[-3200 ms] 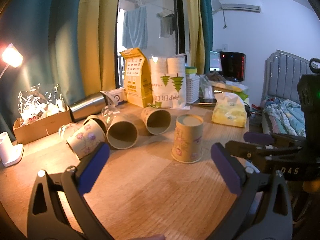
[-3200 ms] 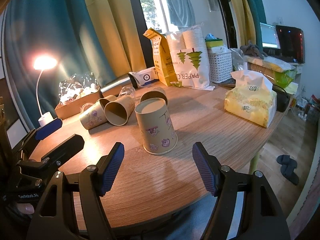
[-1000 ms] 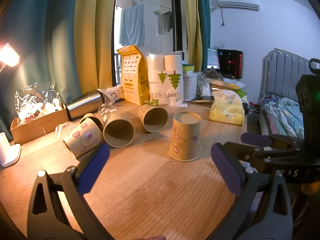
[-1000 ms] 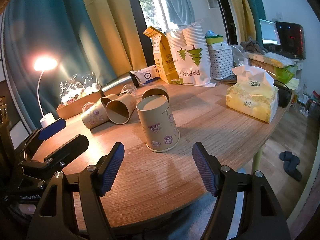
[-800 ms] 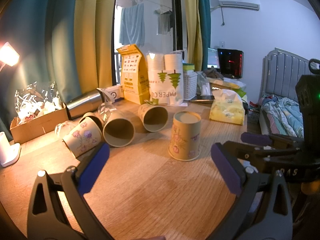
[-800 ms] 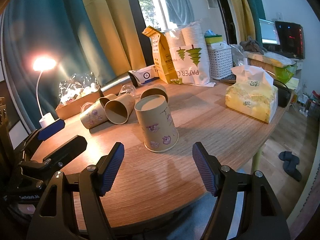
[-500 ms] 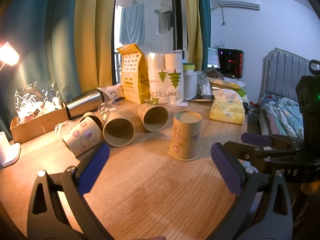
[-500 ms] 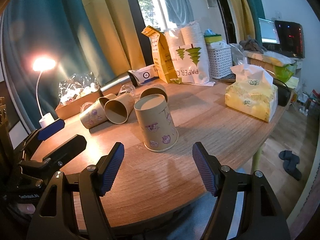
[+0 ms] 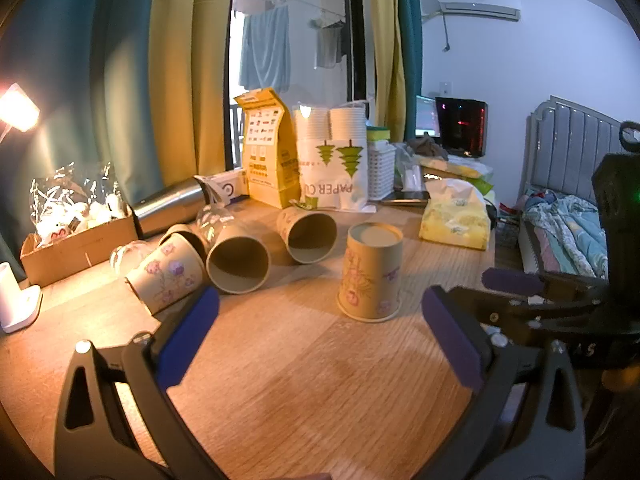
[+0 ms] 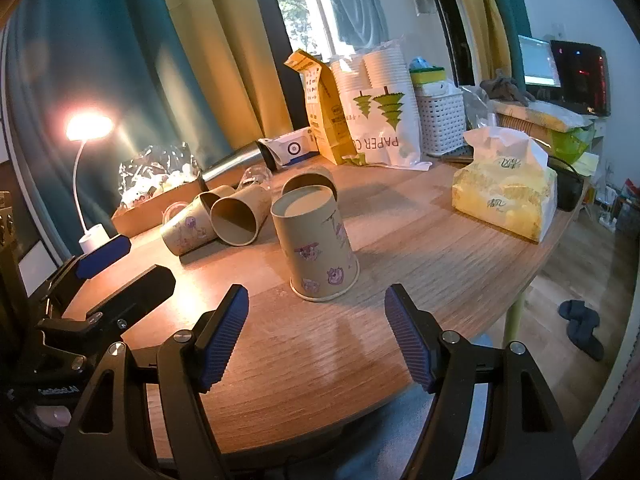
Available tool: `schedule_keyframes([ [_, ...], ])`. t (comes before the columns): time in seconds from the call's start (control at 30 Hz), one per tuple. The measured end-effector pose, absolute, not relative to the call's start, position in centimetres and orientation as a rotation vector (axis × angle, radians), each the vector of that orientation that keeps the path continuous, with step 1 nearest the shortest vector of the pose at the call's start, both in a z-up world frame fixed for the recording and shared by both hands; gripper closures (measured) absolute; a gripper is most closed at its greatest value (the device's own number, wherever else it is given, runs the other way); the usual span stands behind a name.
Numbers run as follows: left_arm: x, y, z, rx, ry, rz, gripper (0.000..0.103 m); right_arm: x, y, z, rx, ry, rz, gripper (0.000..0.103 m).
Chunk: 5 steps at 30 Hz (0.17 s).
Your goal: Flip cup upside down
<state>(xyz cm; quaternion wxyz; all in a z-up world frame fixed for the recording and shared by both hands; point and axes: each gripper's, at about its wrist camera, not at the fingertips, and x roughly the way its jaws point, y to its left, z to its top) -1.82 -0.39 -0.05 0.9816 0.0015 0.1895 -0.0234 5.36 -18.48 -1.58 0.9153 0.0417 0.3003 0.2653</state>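
A printed paper cup point(image 9: 371, 276) stands upside down on the wooden table point(image 9: 304, 380), rim down; it also shows in the right wrist view point(image 10: 316, 248). My left gripper point(image 9: 320, 332) is open and empty, a short way in front of the cup. My right gripper point(image 10: 316, 332) is open and empty, close in front of the cup. Three more paper cups lie on their sides behind it: one flowered point(image 9: 166, 276), one with its mouth toward me point(image 9: 238, 258), one further back point(image 9: 308, 232).
At the back stand a yellow carton point(image 9: 266, 152), a bag of paper cups point(image 9: 334, 168), a white basket point(image 10: 440, 120) and a steel flask point(image 9: 172, 206). A tissue pack point(image 10: 504, 192) lies right, a cardboard box point(image 9: 76, 236) and a lamp point(image 10: 90, 168) left. The table edge point(image 10: 532, 276) curves near right.
Both grippers have drifted only slightly; the upside-down cup stays in place. Both grippers stay open.
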Motion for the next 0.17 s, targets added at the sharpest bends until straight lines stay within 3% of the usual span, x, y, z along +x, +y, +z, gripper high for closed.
schedule_keyframes([
  [0.17,-2.41,-0.42,0.17,0.0,0.366,-0.101,0.001,5.65,-18.43,-1.75,0.09,0.628,0.552,0.029],
])
